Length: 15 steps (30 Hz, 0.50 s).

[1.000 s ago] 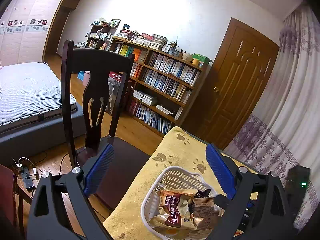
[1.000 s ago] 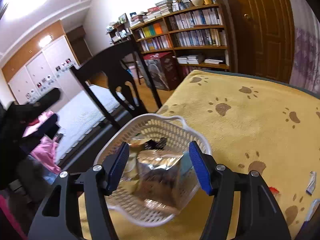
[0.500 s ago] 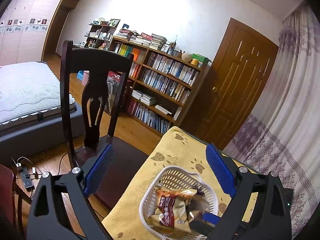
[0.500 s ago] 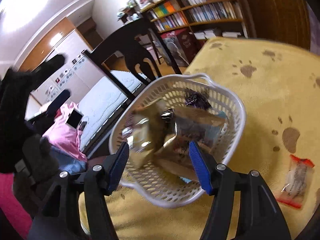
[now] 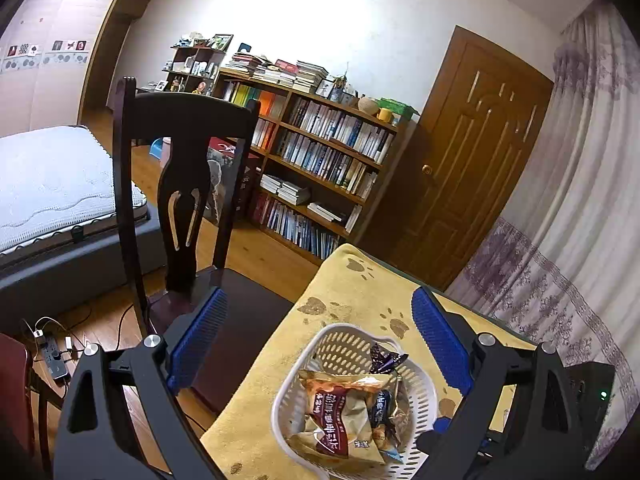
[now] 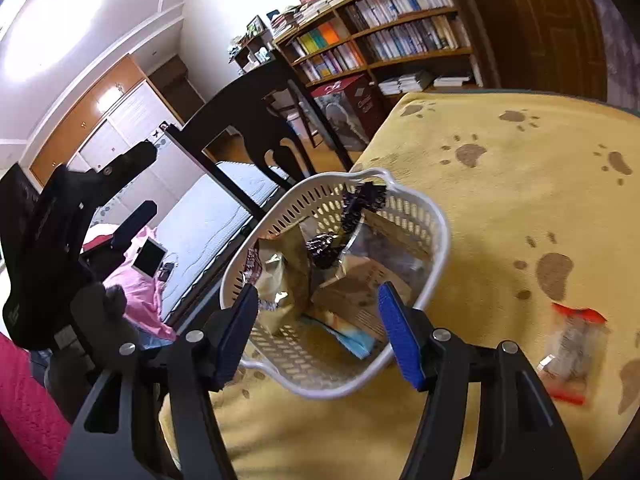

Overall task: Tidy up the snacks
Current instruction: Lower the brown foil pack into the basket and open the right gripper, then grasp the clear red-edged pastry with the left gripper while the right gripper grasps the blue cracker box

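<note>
Both grippers hang with their blue-padded jaws spread wide and nothing between them. The right gripper [image 6: 318,330] hovers just over the near rim of the white basket [image 6: 430,276], which sits on the yellow paw-print cloth [image 6: 520,200] and holds a heap of snack packets [image 6: 288,276]. The left gripper [image 5: 320,340] is raised above the basket's far side, over the table edge by the dark chair [image 5: 180,184]. One clear packet with red ends [image 6: 572,344] lies on the cloth beside the basket, blurred. The packets at the bottom of the basket are half buried and hard to tell apart.
</note>
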Tool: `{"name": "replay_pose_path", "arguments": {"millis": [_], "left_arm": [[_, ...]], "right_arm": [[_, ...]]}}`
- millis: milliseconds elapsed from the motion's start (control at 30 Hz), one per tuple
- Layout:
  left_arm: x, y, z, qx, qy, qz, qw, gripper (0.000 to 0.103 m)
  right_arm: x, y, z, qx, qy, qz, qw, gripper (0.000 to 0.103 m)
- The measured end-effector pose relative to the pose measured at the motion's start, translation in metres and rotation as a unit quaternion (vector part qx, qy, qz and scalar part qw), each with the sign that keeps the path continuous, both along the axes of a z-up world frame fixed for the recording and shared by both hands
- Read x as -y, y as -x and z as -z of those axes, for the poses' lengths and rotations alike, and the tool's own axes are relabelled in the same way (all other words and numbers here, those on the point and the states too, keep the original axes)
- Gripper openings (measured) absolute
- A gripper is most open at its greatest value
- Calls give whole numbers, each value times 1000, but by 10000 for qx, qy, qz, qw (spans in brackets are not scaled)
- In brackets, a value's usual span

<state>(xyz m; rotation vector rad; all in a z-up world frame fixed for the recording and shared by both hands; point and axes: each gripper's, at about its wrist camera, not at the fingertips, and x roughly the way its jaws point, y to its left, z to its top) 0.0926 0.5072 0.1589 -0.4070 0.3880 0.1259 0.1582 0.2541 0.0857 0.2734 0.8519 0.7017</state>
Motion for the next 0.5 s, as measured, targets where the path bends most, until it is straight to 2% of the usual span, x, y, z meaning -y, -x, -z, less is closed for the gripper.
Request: {"name": "replay_pose_path", "arguments": {"millis": [300,500], "left_arm": [[20,0,-1,-44,-153,209,9997,98],[45,-2,0,-119,-332,455,9983,99]], "right_arm": [[31,33,9,327,643,493,9962,63],[83,46,9,358,836,1109,9897,63]]}}
